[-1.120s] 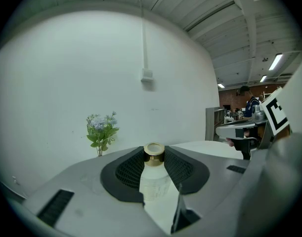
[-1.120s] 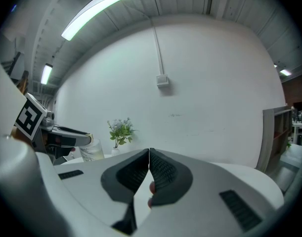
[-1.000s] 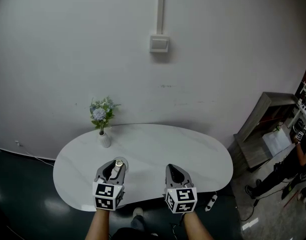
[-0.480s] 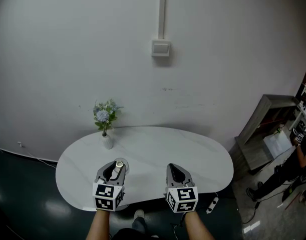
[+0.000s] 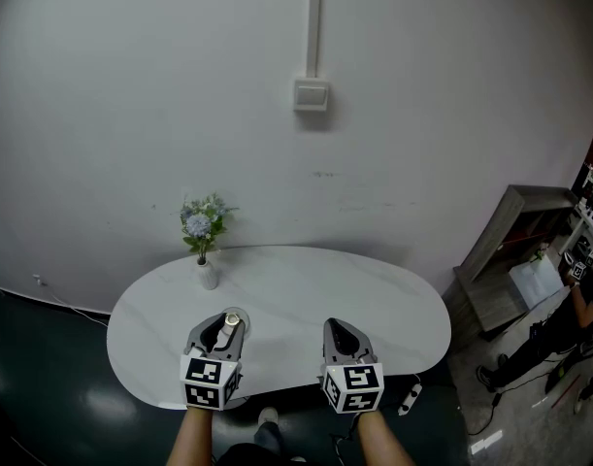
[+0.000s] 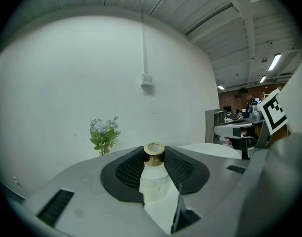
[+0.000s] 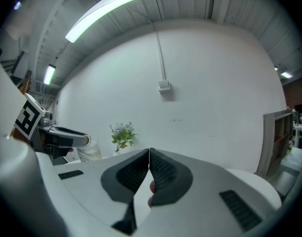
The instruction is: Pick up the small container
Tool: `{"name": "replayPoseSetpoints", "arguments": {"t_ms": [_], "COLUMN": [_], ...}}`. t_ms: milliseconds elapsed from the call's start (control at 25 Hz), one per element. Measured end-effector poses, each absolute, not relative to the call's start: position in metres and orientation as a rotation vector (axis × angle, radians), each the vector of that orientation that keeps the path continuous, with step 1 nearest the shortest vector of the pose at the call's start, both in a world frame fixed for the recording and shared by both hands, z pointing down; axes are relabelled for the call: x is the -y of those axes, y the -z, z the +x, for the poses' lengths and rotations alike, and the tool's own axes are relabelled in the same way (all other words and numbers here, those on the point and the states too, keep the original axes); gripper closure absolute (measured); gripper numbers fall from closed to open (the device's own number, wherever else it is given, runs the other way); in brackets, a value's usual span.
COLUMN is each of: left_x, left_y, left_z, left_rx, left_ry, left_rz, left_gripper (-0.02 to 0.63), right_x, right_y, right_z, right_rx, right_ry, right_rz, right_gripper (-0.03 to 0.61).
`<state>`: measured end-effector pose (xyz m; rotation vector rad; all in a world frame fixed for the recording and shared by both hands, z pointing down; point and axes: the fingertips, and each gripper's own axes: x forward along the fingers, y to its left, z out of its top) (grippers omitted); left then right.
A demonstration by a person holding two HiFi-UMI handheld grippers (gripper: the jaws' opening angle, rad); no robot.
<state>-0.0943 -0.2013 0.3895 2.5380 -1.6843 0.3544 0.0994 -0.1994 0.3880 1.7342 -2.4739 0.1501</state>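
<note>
The small container point(image 6: 154, 181) is a clear little bottle with a gold cap. It stands upright between the dark pads of my left gripper point(image 6: 154, 154), which is shut on its body. In the head view the left gripper point(image 5: 221, 336) is over the near left part of the white oval table point(image 5: 306, 284), with the container point(image 5: 229, 321) at its tips. I cannot tell whether the bottle's base touches the table. The right gripper view shows the container point(image 7: 89, 151) at far left. My right gripper point(image 5: 341, 337) sits beside the left, its pads point(image 7: 160, 169) closed together on nothing.
A small white vase of pale blue flowers point(image 5: 205, 260) stands at the table's back left. A wall switch point(image 5: 311, 94) is on the white wall behind. A grey shelf unit point(image 5: 510, 236) and a person point(image 5: 579, 309) are at the right; a power strip point(image 5: 409, 394) lies on the floor.
The head view has shifted slightly. Both grippers and the container keep their places.
</note>
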Motion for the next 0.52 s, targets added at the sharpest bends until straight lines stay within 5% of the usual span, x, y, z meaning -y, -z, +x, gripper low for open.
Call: {"name": "replayPoseSetpoints", "arguments": {"t_ms": [520], "left_x": [0.2051], "left_y": [-0.3832], "left_z": [-0.0977], "left_rx": [1.695], "left_ry": [-0.324], "left_rz": [2.537], "left_gripper": [0.483], "right_x": [0.2024], "right_y": [-0.3874], "right_z": [0.0964], "right_rx": [2.479], "right_ry": [-0.143], "right_rz": [1.726], "right_gripper": [0.512]}}
